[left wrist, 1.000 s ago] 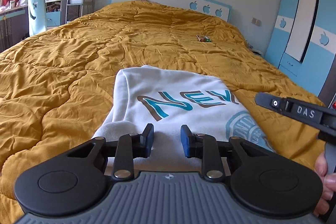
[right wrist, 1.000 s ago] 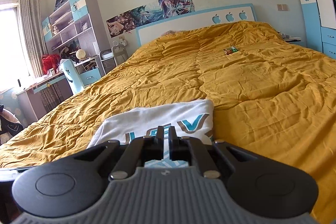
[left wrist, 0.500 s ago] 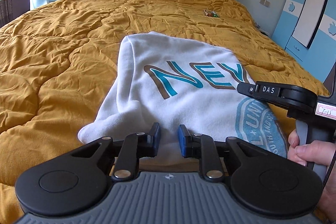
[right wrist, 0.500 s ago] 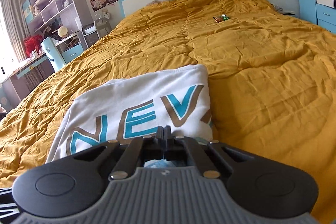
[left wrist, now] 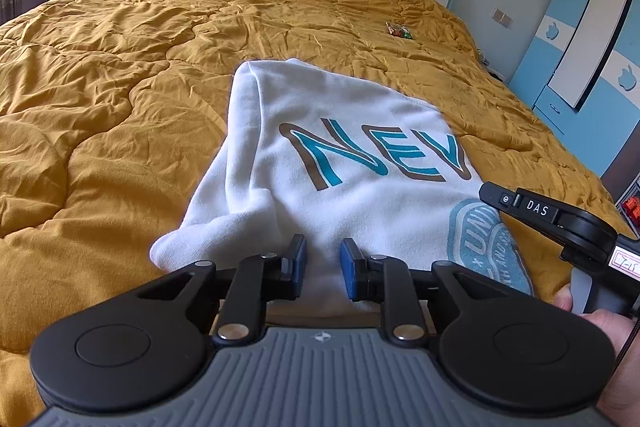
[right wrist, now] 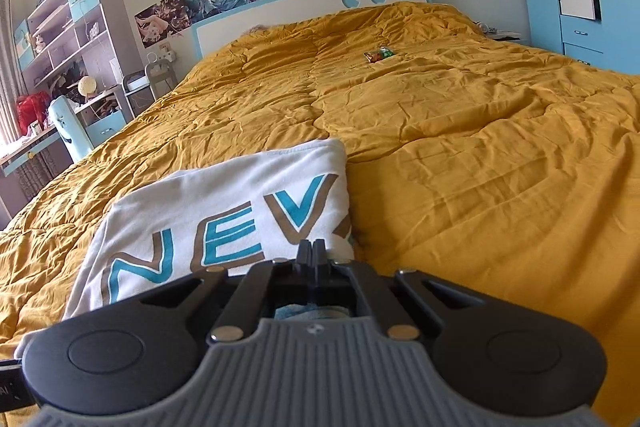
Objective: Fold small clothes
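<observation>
A: Where's the white sweatshirt (left wrist: 344,163)?
B: On the bed (left wrist: 120,75), just ahead of both tongs; left tongs (left wrist: 323,269) parted, empty; right tongs (right wrist: 311,254) clamped shut, apparently gripping nothing.
A: Risk?
B: Thick layers; a shallow pinch could slip, spoiling the fold.

The left gripper (left wrist: 323,263) has black linkage arms with silver pivot screws, blue pads (left wrist: 299,259) and a ribbed grey body behind. Beside it, the right gripper (right wrist: 311,251) is black too (white "DAS" lettering along one finger), its grey handle in a bare hand (left wrist: 608,355).
</observation>
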Demonstrator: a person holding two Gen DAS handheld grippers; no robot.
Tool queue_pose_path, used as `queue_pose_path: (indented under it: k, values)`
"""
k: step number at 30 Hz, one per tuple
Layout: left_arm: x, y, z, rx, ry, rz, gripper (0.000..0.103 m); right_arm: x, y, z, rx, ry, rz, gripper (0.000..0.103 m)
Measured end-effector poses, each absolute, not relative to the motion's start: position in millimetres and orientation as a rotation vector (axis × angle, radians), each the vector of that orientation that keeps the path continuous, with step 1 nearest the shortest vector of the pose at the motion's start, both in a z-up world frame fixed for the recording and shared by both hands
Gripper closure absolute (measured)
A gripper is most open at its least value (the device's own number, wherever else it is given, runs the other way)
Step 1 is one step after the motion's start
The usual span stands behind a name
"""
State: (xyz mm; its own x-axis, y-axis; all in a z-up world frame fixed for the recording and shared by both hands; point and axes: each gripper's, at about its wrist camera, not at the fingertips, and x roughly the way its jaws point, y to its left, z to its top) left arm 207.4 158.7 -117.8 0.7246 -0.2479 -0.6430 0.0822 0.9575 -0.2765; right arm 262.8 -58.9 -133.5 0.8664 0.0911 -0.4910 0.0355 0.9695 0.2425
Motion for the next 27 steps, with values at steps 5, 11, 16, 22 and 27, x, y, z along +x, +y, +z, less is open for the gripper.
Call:
queue_pose_path:
  k: [5, 11, 16, 22, 27]
  values:
    - [202.5, 154.3, -115.6, -0.214, 0.715, -0.178, 0.076, 238.5, -65.9, -118.1, 0.256, 0.473, 0.055, 0.074]
    - [197.9, 152.9, -113.8, -0.250, 0.670, -0.164, 0.068, 228.1, -79.9, -112.0, 0.319, 0.484, 0.086, 0.060]
    - [197.9, 166.9, -113.4, -0.384, 0.634, -0.217, 0.042, 228.1, -86.0, -104.9, 0.355, 0.514, 0.120, 0.040]
    - [203.9, 164.7, -94.3, -0.417, 0.596, -0.245, 0.018, 241.2, -103.0, -95.5, 0.454, 0.568, 0.201, 0.020]
    - [236.8, 193.2, -80.1, -0.412, 0.682, -0.199, 0.014, 267.9, -132.0, -103.0, 0.621, 0.700, 0.346, 0.020]
